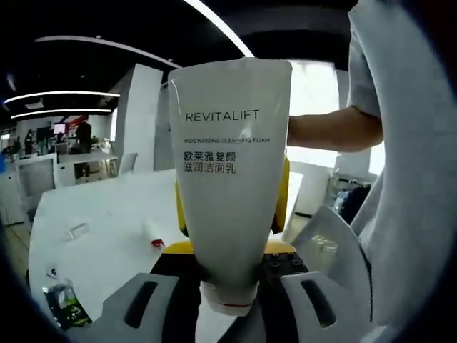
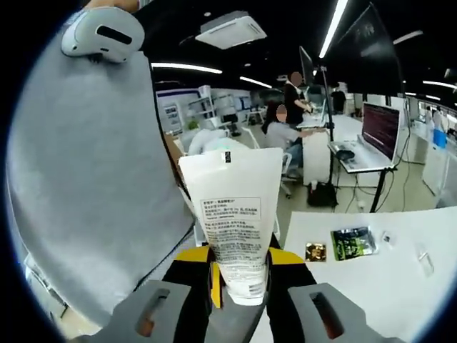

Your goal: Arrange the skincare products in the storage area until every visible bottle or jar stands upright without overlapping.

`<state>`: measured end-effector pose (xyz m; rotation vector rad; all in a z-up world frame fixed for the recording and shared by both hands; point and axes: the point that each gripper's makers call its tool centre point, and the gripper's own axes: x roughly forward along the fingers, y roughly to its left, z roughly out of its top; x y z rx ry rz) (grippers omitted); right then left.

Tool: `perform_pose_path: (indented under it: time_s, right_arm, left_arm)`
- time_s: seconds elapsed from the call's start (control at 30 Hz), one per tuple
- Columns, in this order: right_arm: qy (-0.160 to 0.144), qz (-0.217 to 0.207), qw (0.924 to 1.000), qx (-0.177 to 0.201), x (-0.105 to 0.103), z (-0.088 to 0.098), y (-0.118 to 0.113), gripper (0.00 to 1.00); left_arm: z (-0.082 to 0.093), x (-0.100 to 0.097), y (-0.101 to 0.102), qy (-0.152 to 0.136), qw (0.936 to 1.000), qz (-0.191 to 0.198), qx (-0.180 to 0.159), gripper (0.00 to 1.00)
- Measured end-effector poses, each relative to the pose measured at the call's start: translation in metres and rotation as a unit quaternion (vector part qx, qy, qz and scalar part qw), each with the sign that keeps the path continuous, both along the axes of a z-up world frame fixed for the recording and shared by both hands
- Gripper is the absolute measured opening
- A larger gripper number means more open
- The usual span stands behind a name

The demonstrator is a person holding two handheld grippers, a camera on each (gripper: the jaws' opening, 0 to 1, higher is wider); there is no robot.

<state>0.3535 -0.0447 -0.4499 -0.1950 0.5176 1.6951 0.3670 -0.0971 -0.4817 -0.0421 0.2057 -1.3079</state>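
1. Left gripper view. The left gripper point(image 1: 230, 289) pinches a white tube point(image 1: 232, 171) of cleansing foam just above its cap point(image 1: 228, 299). The tube rises straight ahead of the jaws, crimped end away from the camera, printed front facing it. Behind the tube, yellow parts of the right gripper point(image 1: 284, 196) flank its sides. A person's forearm point(image 1: 332, 128) reaches in to the right of the tube.

2. Same view. The white surface point(image 1: 107, 229) lies below and to the left of the gripper, carrying a small tube point(image 1: 154, 234), a flat clear item point(image 1: 76, 231) and a dark sachet point(image 1: 64, 304).

3. Right gripper view. The right gripper point(image 2: 239, 286) is pressed onto the same tube, seen from its back label; the tube stands between the jaws. The surface extends to the right of the gripper, with sachets near its edge point(image 2: 353, 241).

4. Judgement. The tube is held off the surface by both grippers at once. To stand it well, keep the cap lowermost, release one gripper first, lower squarely onto bare surface apart from the other items, and open only once the cap sits flat.
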Motion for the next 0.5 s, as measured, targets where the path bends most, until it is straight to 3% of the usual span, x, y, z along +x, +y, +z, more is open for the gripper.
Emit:
perform_pose_path:
  time_s: [0.13, 0.3, 0.5]
  right_arm:
    - [0.0, -0.008, 0.9999, -0.007, 0.002, -0.004, 0.003, 0.23]
    - [-0.001, -0.021, 0.9996, -0.021, 0.005, -0.017, 0.005, 0.23]
    - [0.014, -0.063, 0.9978, -0.014, 0.015, -0.02, 0.009, 0.24]
  left_arm:
    - [-0.003, 0.003, 0.002, -0.005, 0.9999, 0.01, 0.001, 0.25]
    - [-0.017, 0.007, 0.009, -0.007, 0.9994, 0.02, 0.027, 0.24]
    - [-0.019, 0.016, 0.018, -0.002, 0.9983, 0.05, 0.031, 0.24]
